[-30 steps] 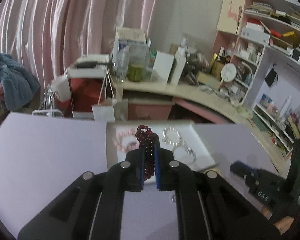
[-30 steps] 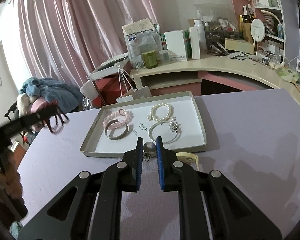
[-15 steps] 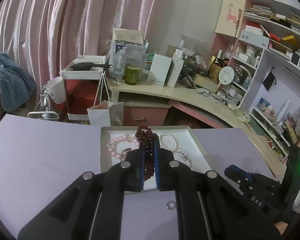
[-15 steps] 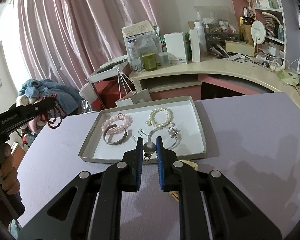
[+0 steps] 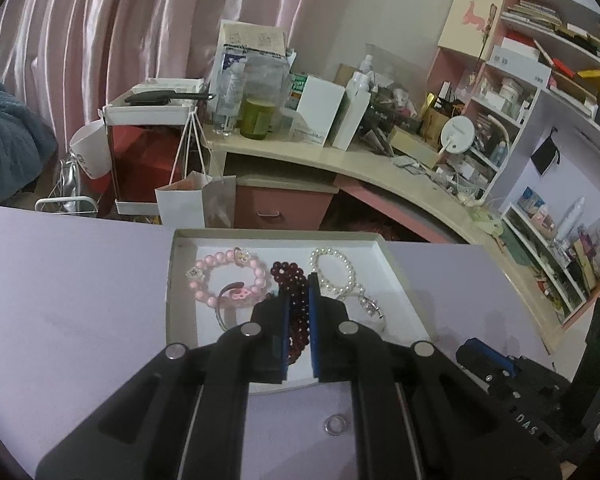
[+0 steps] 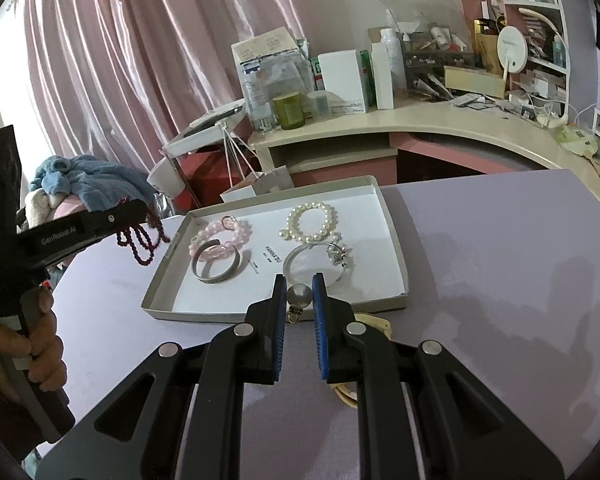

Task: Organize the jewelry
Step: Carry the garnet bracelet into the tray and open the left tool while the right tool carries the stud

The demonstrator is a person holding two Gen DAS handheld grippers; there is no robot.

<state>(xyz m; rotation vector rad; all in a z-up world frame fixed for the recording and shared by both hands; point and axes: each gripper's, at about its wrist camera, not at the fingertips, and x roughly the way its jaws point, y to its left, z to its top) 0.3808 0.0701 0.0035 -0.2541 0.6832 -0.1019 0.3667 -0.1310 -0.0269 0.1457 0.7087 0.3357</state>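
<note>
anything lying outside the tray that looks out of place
Yes. A small silver ring sits loose on the purple table just outside the tray, while the bracelets lie inside. A cream bangle also rests outside its near edge.

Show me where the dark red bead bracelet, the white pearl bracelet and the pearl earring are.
dark red bead bracelet point(image 5: 288, 274), left wrist view, on its top beads.
white pearl bracelet point(image 6: 310, 224), right wrist view, on its near beads.
pearl earring point(image 6: 299, 295), right wrist view, on the pearl.

The left gripper point(image 5: 299, 312) hides the dark red bracelet's point(image 5: 290, 276) lower loop; the tray point(image 6: 398, 248) card print is perhaps illegible.
</note>
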